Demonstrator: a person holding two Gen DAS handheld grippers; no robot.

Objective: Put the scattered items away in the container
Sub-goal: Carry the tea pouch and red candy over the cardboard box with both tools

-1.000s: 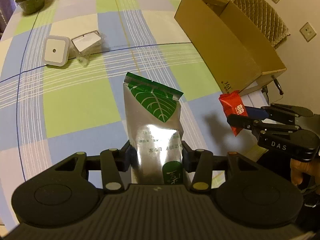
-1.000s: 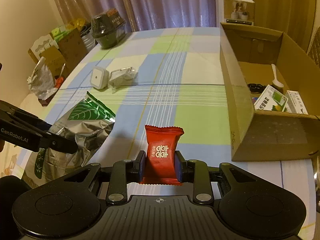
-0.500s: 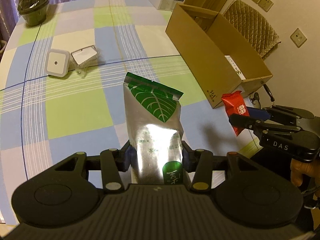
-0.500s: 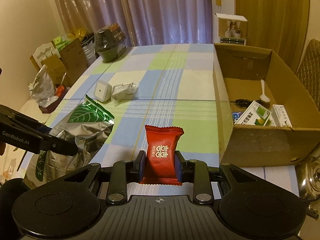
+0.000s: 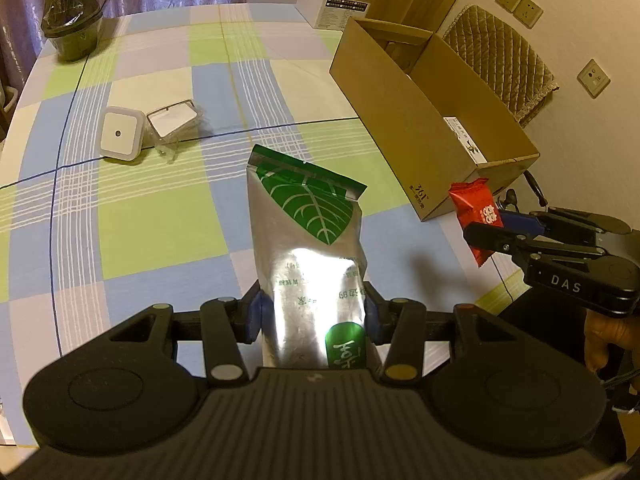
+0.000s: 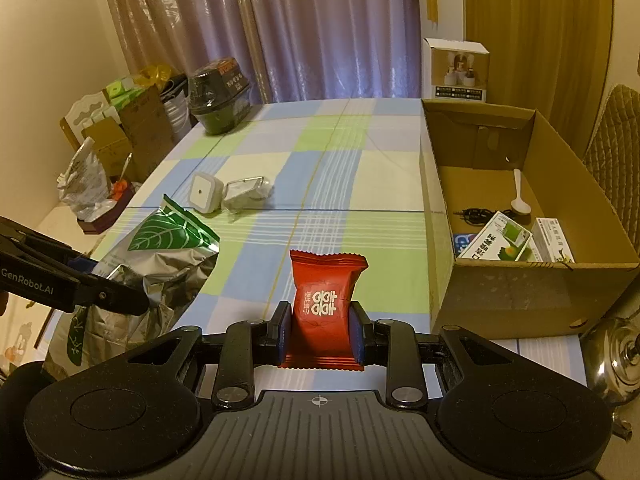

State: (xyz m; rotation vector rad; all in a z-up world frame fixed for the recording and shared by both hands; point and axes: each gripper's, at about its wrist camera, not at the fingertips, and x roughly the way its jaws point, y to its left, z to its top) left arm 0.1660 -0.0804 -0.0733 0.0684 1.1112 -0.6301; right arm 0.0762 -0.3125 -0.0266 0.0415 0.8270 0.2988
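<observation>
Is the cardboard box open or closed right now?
Open. The cardboard box has no top over it, and the right wrist view shows a white spoon and small packages lying inside.

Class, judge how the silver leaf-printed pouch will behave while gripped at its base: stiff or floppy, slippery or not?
The silver pouch probably flexes: its foil looks creased in the right wrist view. Held low by the left claw, its top may sag. Its glossy surface suggests slipperiness.
</observation>
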